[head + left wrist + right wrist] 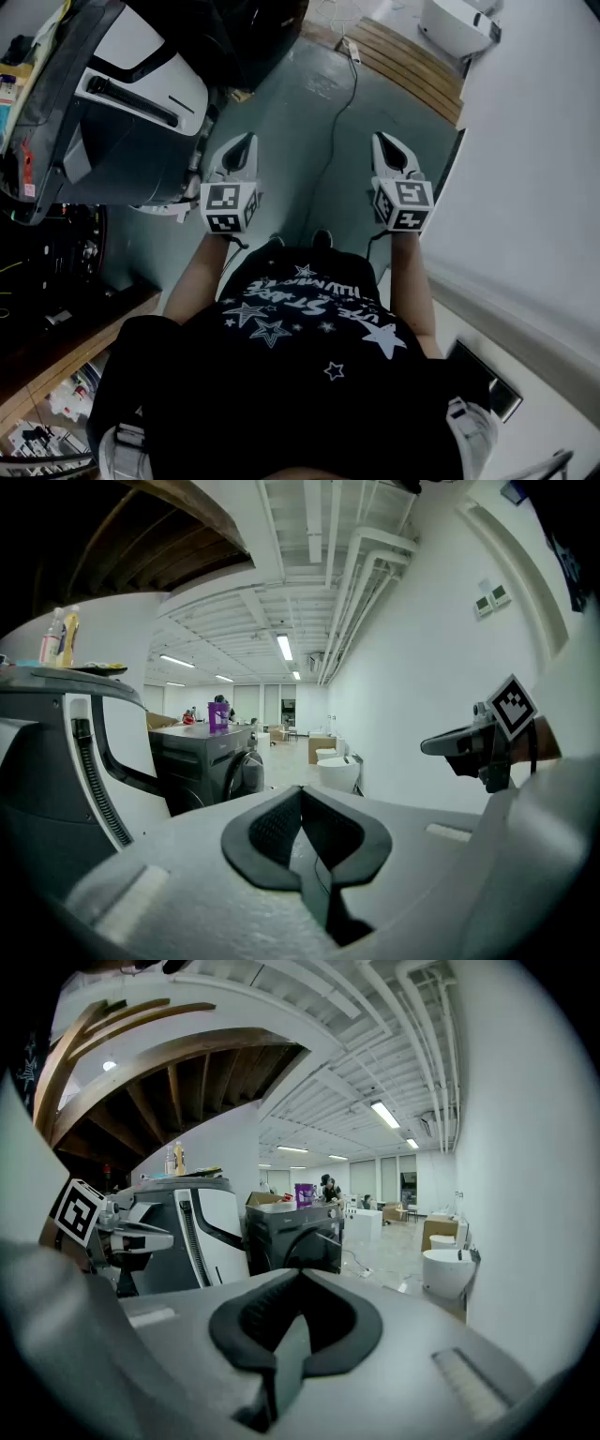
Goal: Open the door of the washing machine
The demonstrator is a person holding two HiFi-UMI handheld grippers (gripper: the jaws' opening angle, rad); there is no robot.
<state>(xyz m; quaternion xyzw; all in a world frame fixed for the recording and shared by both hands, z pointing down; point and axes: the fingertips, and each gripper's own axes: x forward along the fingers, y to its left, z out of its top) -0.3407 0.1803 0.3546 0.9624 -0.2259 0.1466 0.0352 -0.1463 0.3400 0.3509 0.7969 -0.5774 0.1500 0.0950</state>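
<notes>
A dark front-loading washing machine [295,1237] stands a few paces ahead, with its round door [317,1241] on the front; I cannot tell whether the door is ajar. The same washing machine [211,766] shows in the left gripper view and at the top of the head view [253,37]. My left gripper [246,141] and right gripper [382,139] are held side by side in the air in front of the person, far from the machine. Both are shut with nothing between the pads, the left gripper [302,794] as well as the right gripper [300,1279].
A large white and grey appliance [141,103] stands close on the left. A cable [342,103] runs across the grey floor towards a wooden platform [412,66]. A white wall [534,187] bounds the right side. White toilet bowls [448,1274] sit beyond. A purple container [304,1193] tops the washer.
</notes>
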